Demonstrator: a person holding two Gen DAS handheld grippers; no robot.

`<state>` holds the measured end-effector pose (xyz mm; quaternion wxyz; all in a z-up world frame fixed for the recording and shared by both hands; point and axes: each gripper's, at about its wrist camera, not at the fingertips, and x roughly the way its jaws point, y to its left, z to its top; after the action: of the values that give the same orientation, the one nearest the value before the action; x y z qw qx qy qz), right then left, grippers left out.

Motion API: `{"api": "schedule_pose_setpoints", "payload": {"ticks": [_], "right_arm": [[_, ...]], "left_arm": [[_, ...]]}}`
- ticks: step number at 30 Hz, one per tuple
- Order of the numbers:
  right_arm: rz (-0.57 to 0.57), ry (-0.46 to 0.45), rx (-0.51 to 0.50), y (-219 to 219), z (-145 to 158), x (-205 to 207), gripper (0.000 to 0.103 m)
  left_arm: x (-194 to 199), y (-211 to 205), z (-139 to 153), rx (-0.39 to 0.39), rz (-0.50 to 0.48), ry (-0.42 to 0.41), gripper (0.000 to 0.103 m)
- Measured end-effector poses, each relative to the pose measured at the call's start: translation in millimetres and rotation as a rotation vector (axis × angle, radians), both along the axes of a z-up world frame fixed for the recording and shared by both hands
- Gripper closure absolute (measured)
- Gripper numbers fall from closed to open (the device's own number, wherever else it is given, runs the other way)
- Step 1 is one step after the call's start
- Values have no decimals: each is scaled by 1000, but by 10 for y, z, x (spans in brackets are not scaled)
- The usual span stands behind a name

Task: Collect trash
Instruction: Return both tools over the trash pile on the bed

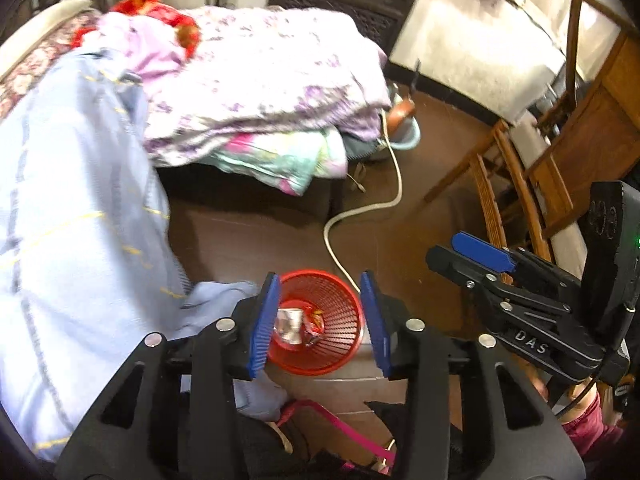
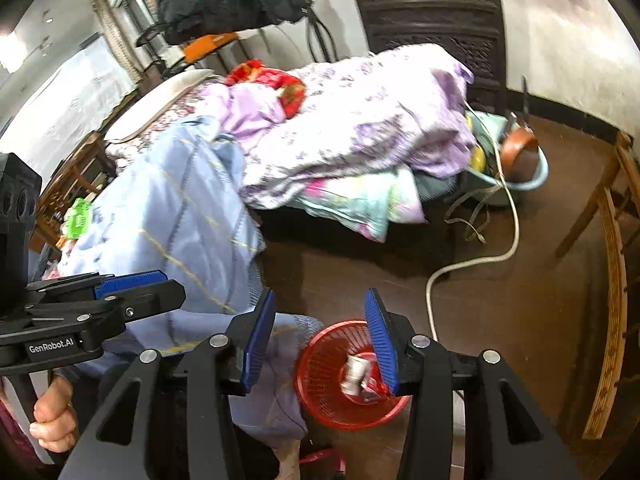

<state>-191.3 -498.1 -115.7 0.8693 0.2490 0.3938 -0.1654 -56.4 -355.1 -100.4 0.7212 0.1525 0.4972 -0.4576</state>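
Observation:
A red mesh waste basket [image 1: 344,312] [image 2: 320,364] stands on the brown floor beside the bed. In it lie a crumpled silver wrapper [image 1: 290,322] [image 2: 354,372] and a red wrapper [image 1: 316,318]. My left gripper [image 1: 320,284] hangs above the basket with its blue pads apart and nothing between them. It also shows at the left edge of the right wrist view [image 2: 172,285], held by a hand [image 2: 52,420]. My right gripper [image 2: 320,300] is above the basket's left rim, open and empty. In the left wrist view it [image 1: 446,250] sits to the right.
A light blue blanket [image 1: 80,240] hangs off the bed down to the basket. A purple floral quilt [image 1: 260,80] is piled behind. A white cable [image 1: 360,212] runs across the floor to the basket. A wooden chair [image 1: 520,184] stands at the right.

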Motion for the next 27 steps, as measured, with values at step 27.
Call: {"api": "schedule_pose_setpoints", "payload": {"ticks": [27], "right_arm": [[438,-141,-69,2111,1015,1147,41]], "left_arm": [[1030,3486,435,-149,723,-43,50]]}}
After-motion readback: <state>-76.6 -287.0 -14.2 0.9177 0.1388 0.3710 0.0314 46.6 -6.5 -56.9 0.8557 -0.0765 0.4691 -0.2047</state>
